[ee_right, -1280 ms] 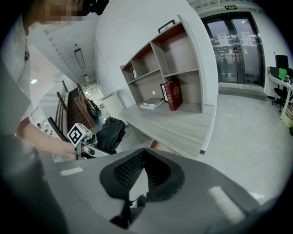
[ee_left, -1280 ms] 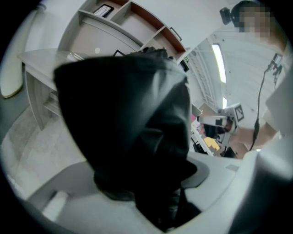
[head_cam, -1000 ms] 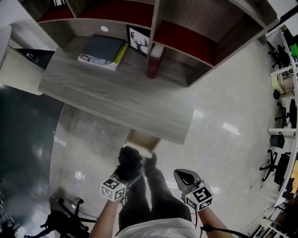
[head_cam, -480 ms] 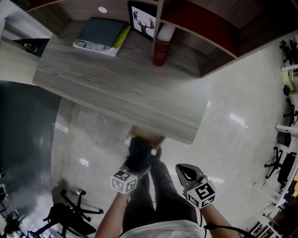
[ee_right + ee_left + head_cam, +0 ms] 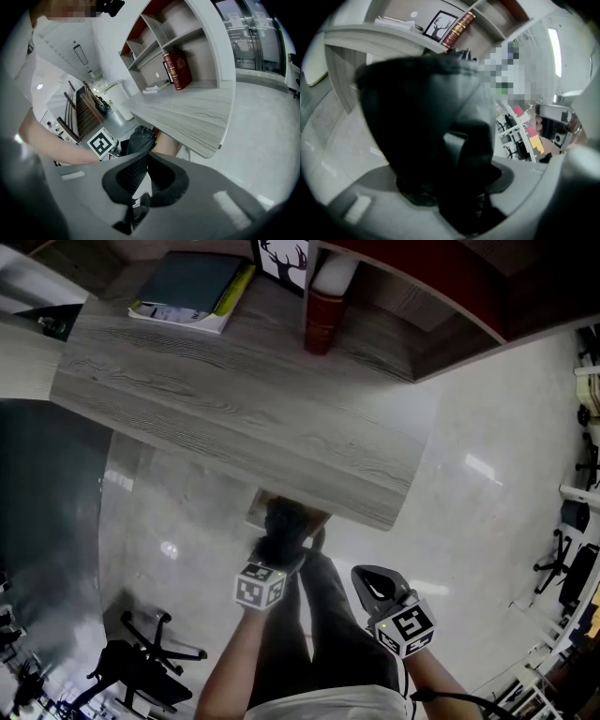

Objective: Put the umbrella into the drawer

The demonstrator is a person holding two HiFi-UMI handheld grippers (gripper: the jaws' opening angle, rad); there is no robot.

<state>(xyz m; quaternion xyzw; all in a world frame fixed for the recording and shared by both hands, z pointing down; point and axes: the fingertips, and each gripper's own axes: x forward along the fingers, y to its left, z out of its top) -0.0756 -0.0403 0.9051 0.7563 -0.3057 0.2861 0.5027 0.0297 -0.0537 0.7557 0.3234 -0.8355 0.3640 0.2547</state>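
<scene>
the left tongs [image 5: 277, 557] are clamped on the folded black umbrella [image 5: 286, 523]. it sticks out ahead of them, below the front edge of the bench [image 5: 244, 418], and from the head view it shows against a brown drawer [image 5: 262, 507]. the right tongs [image 5: 373, 589] are closed together and empty, near the umbrella but apart from it.

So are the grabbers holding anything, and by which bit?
The left gripper is clamped on the black folded umbrella, gripping its folded fabric near the end closest to the person. The right gripper holds nothing.
</scene>
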